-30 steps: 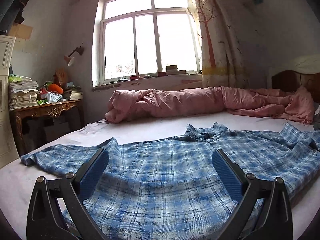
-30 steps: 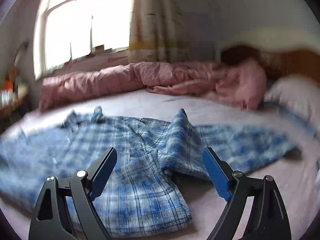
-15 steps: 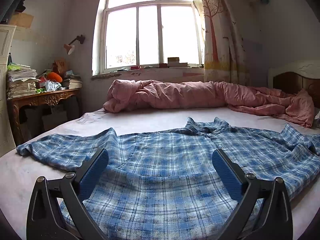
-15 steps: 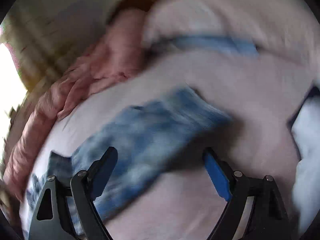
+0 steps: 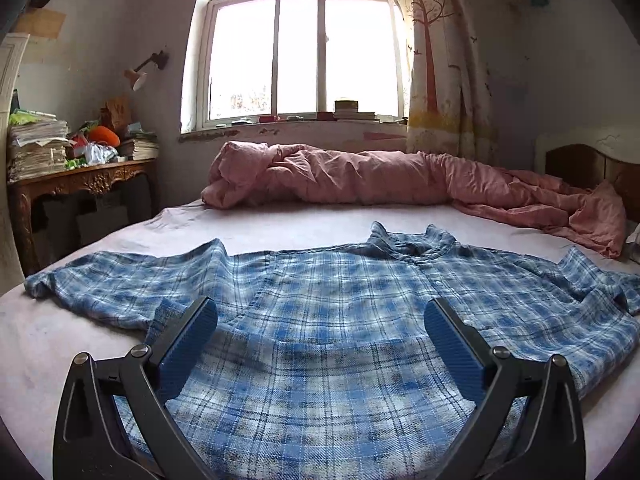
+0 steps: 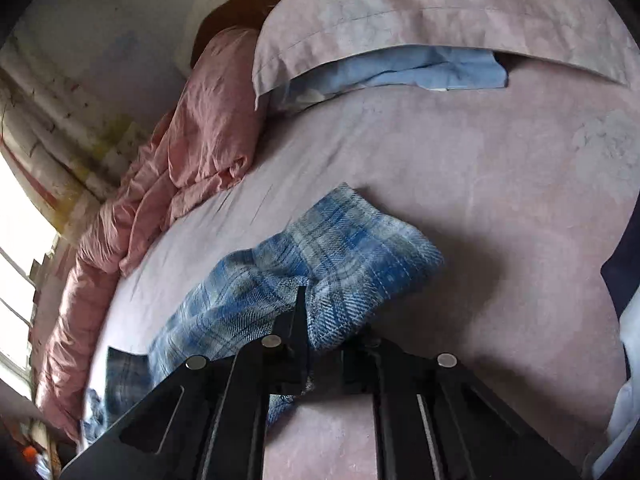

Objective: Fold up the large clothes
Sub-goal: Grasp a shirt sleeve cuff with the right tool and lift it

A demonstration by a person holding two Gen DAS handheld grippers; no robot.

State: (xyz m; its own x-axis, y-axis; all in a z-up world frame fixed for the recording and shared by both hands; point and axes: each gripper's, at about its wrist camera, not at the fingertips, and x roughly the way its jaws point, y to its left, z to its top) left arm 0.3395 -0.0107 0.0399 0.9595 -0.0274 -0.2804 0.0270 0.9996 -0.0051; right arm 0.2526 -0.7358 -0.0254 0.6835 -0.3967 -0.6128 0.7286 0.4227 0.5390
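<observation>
Right wrist view | right gripper [image 6: 306, 320] jaws just closed on blue plaid flannel shirt [image 6: 344, 248] sleeve end | sleeve to be carried flat across the bed [image 6: 500, 184] | left gripper [image 5: 320, 332] jaws open, empty.

I see bright daylight pouring through the window [image 5: 308, 48], washed out white. Corners near it go dark and curved. Everything looks sharp.

Bare bed sheet [image 5: 280, 232] lies open between the plaid shirt [image 5: 328, 312] and the rolled pink quilt [image 5: 340, 176], which blocks the window side. More bare sheet beyond the sleeve end [image 6: 360, 240], toward the pillow [image 6: 420, 12] that walls off the head. A cluttered wooden surface [image 5: 80, 176] stands beside the bed's foot corner. Left gripper [image 5: 320, 316] fingers stand spread over the shirt front.
</observation>
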